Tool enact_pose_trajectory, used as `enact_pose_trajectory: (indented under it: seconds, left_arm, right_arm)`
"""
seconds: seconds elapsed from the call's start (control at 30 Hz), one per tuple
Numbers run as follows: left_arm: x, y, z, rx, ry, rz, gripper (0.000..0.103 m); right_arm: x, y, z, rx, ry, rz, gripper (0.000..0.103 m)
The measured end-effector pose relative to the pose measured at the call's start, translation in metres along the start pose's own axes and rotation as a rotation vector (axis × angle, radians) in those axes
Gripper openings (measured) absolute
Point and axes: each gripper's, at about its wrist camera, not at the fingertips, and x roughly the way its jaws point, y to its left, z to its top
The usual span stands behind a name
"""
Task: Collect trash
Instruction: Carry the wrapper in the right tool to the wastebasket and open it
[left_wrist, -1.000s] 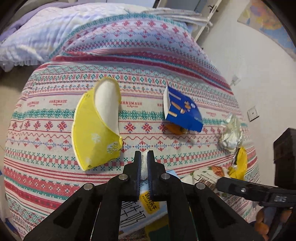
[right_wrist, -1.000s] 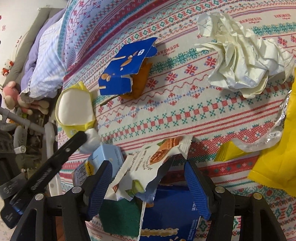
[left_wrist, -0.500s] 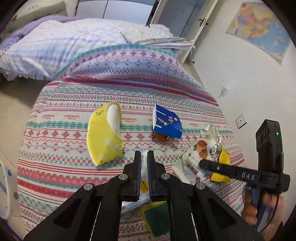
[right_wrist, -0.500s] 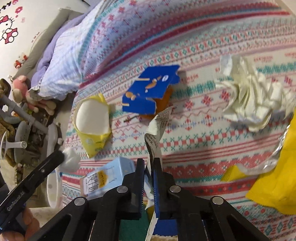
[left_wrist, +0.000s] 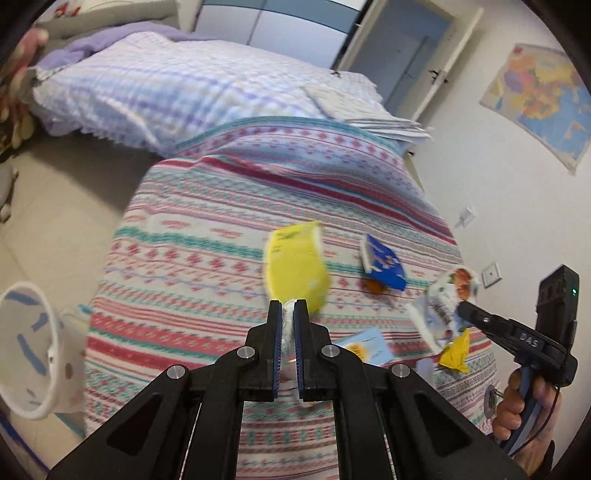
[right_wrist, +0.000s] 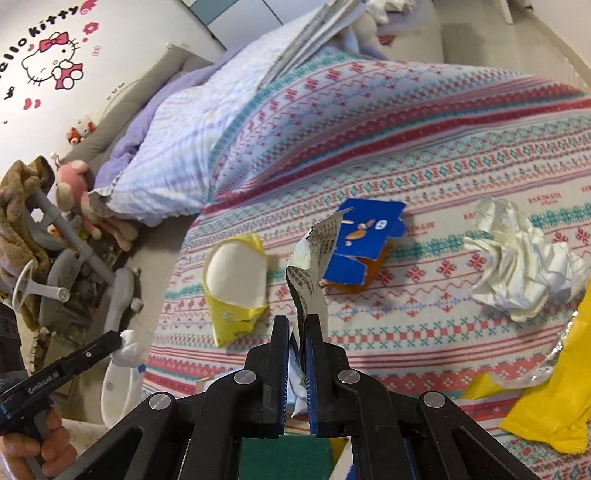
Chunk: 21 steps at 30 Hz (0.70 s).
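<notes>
— Both grippers have lifted higher off the bed over the last second, haven't they?

— Yes. The left gripper (left_wrist: 288, 314) stays pinched almost shut on a small white wad (left_wrist: 287, 325), and the right gripper (right_wrist: 296, 332), which gaped wide a second ago, is now clamped on the snack wrapper (right_wrist: 314, 258).

— How does the wrapper look?

— Crumpled, pale, with fine print on one face; from the left wrist camera its other face shows an orange food picture (left_wrist: 448, 299). It hangs in the air above the patterned blanket (left_wrist: 221, 258), clear of it.

— What lies under it?

— A flattened yellow paper cup (right_wrist: 236, 284) near the blanket's left edge, a torn blue carton (right_wrist: 365, 240) with something orange beneath it toward the middle, crumpled white paper (right_wrist: 517, 266) at the right edge, and a yellow bag (right_wrist: 554, 398) at the near right corner.

— Anything only one camera catches?

— The left one shows a white bin (left_wrist: 29, 350) with blue marks on the floor beside the bed, a light-blue milk carton (left_wrist: 365, 347) and the person's right hand (left_wrist: 524, 410). The right one shows a green sponge (right_wrist: 284, 458) just under its fingers, plus the left hand (right_wrist: 33, 443).
</notes>
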Motion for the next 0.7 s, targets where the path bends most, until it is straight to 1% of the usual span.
enact_pose_trajectory:
  seconds: [0.2, 0.37, 0.5, 0.6, 0.7]
  left_arm:
    - [-0.018, 0.045, -0.002, -0.069, -0.019, 0.031, 0.006]
    - [-0.033, 0.083, -0.003, -0.137, -0.035, 0.063, 0.006]
    - [-0.043, 0.127, -0.005, -0.244, -0.022, 0.116, 0.006]
    - [-0.056, 0.170, -0.009, -0.342, -0.026, 0.167, 0.006]
    - [-0.066, 0.208, -0.015, -0.426, -0.025, 0.183, 0.006]
  right_arm:
    - [0.002, 0.027, -0.007, -0.055, -0.024, 0.037, 0.006]
    - [0.016, 0.064, -0.025, -0.134, 0.002, 0.083, 0.006]
    - [0.033, 0.089, -0.040, -0.199, 0.033, 0.107, 0.006]
    - [0.049, 0.106, -0.056, -0.232, 0.065, 0.122, 0.006]
    - [0.072, 0.127, -0.073, -0.262, 0.119, 0.151, 0.006]
